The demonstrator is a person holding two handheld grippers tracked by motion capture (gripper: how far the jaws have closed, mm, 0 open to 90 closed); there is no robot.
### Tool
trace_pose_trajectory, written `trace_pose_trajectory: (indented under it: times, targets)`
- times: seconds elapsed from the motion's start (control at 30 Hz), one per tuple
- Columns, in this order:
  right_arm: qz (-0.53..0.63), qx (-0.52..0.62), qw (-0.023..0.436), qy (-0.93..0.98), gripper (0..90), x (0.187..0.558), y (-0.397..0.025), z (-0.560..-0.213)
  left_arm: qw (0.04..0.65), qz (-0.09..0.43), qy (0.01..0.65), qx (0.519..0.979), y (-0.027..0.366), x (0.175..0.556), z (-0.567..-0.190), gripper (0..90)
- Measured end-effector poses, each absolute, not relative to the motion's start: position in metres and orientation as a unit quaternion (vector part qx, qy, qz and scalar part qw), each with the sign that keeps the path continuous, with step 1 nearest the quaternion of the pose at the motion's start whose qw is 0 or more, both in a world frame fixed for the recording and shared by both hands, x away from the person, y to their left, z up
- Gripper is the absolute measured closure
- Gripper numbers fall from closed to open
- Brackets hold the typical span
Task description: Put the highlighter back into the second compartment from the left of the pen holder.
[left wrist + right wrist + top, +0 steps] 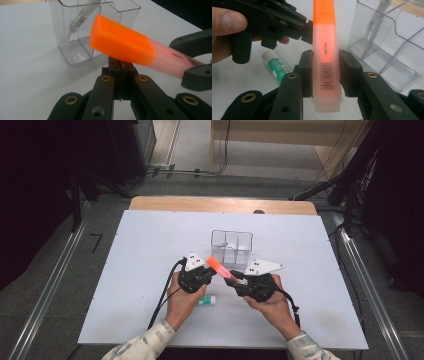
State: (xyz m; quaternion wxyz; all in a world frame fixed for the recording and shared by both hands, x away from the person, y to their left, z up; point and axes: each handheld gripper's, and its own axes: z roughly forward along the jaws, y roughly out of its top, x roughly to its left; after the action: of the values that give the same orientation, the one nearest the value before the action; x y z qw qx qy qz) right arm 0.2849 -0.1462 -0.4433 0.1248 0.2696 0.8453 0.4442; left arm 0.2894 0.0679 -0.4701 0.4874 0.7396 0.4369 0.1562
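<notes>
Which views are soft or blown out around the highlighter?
Left gripper view: the orange highlighter is close to the lens and soft, its pale barrel smeared toward the right tool; the clear organizer behind is sharper. Right gripper view: barcode is crisp, the orange cap end glows near saturation, the green-labelled tube is blurred. High view: even light, dark surroundings.

Clear plastic organizer stands just beyond both grippers, blocking straight path forward; white pen leans in its left compartment. Glue stick lies on table under left gripper, between hands. Highlighter bridges gap to right gripper. Open table left, right, far side.
</notes>
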Motion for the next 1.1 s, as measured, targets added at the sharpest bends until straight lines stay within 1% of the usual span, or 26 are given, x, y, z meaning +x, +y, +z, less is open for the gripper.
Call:
trace_pose_trajectory:
  times: [0.17,0.3,0.53,0.6,0.73,0.93,1.1]
  targets:
    - [0.445,0.268,0.125,0.846,64.6,0.285,-0.143,-0.444,0.496,0.151,0.429,0.740,0.066,0.286,-0.467,90.0]
    - [0.442,0.266,0.125,0.847,64.6,0.286,-0.143,-0.445,0.501,0.158,0.420,0.740,0.065,0.284,-0.465,90.0]
    - [0.438,0.264,0.121,0.851,64.6,0.286,-0.141,-0.447,0.504,0.179,0.399,0.745,0.060,0.278,-0.459,90.0]
    - [0.436,0.264,0.121,0.852,64.6,0.285,-0.141,-0.448,0.498,0.193,0.389,0.751,0.059,0.277,-0.459,90.0]
    - [0.434,0.265,0.120,0.853,64.6,0.285,-0.140,-0.449,0.492,0.201,0.385,0.754,0.057,0.276,-0.458,90.0]
    - [0.433,0.268,0.119,0.852,64.6,0.286,-0.139,-0.451,0.484,0.205,0.390,0.756,0.057,0.277,-0.459,90.0]
    - [0.433,0.274,0.118,0.850,64.7,0.287,-0.141,-0.453,0.481,0.198,0.425,0.741,0.070,0.284,-0.462,90.0]
